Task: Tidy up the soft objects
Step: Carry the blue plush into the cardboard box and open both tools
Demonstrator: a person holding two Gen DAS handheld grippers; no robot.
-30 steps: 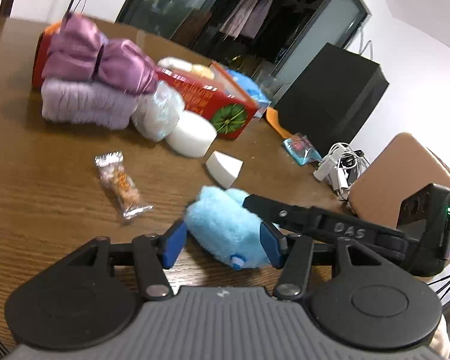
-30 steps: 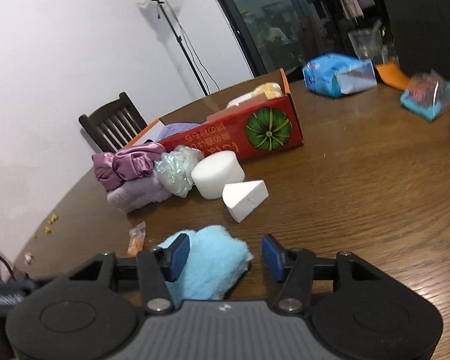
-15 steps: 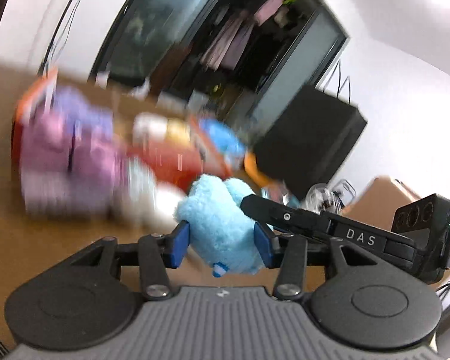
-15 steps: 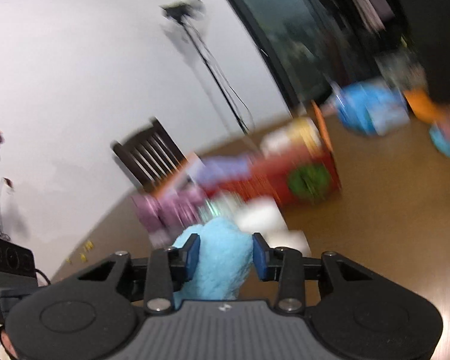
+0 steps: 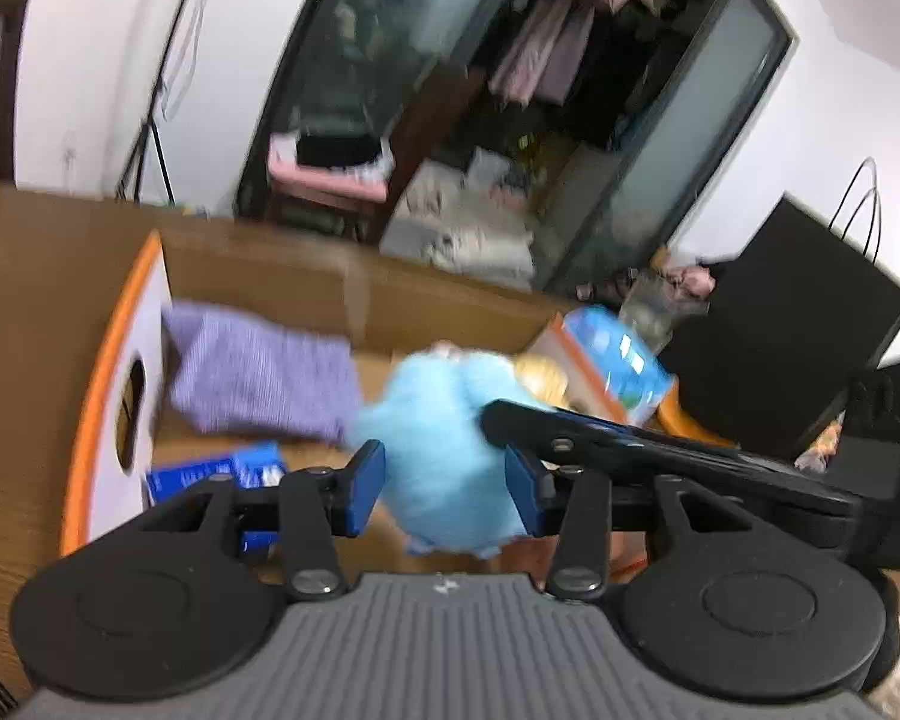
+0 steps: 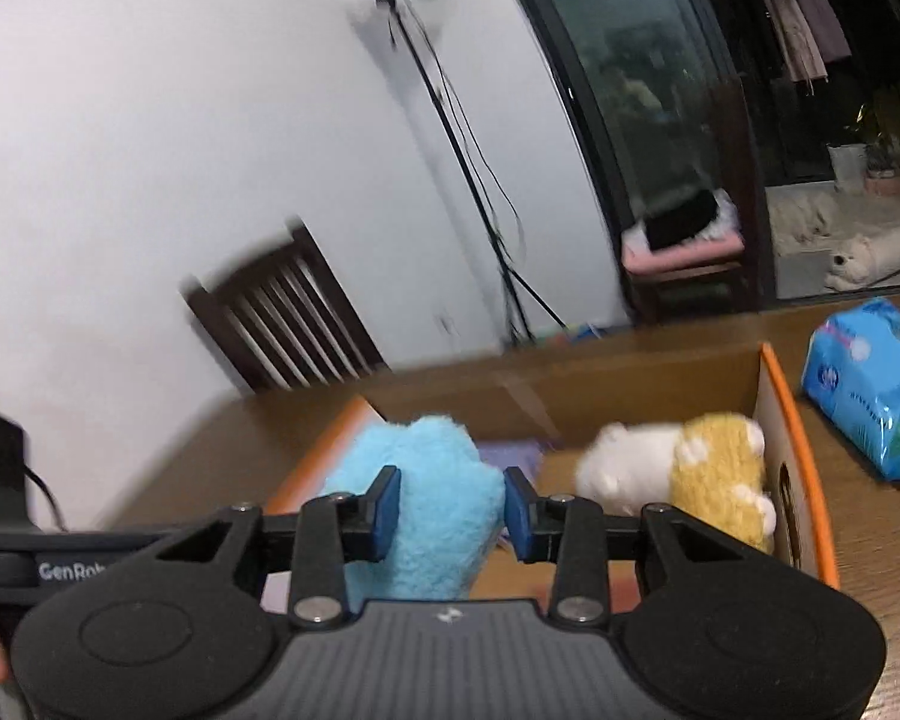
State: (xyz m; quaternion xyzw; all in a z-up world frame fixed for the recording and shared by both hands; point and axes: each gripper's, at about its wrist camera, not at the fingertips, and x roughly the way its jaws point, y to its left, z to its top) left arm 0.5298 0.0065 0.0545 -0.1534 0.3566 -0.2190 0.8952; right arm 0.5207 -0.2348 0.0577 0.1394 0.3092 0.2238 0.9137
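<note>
Both grippers pinch the same blue plush toy [image 5: 444, 468]. Left gripper [image 5: 444, 489]: pads pressed into the fur on each side, jaws closing a touch more. Right gripper [image 6: 450, 507]: same, pads sunk into the fluff, holding steady. Toy hangs clear of the table, over the near edge of the open cardboard box [image 6: 777, 396].

Step in hand, as I read it: carry over the rim and drop in.

- Keep both grips even; fur compresses, so a slack side lets it slip.
- Clear the orange rim before lowering.
- Aim for the bare floor between the purple knit cloth [image 5: 258, 378] on the left and the white-and-yellow plush [image 6: 684, 474] on the right. There is also a blue packet [image 5: 216, 474] low at the near-left corner.
- Release both together once it rests on the floor, not mid-air.

Beyond the box: blue wipes pack [image 6: 870, 384] on the table [image 6: 870, 516], not soft-toy stuff, so leave it. Views are motion-blurred; exact gap size unclear.
</note>
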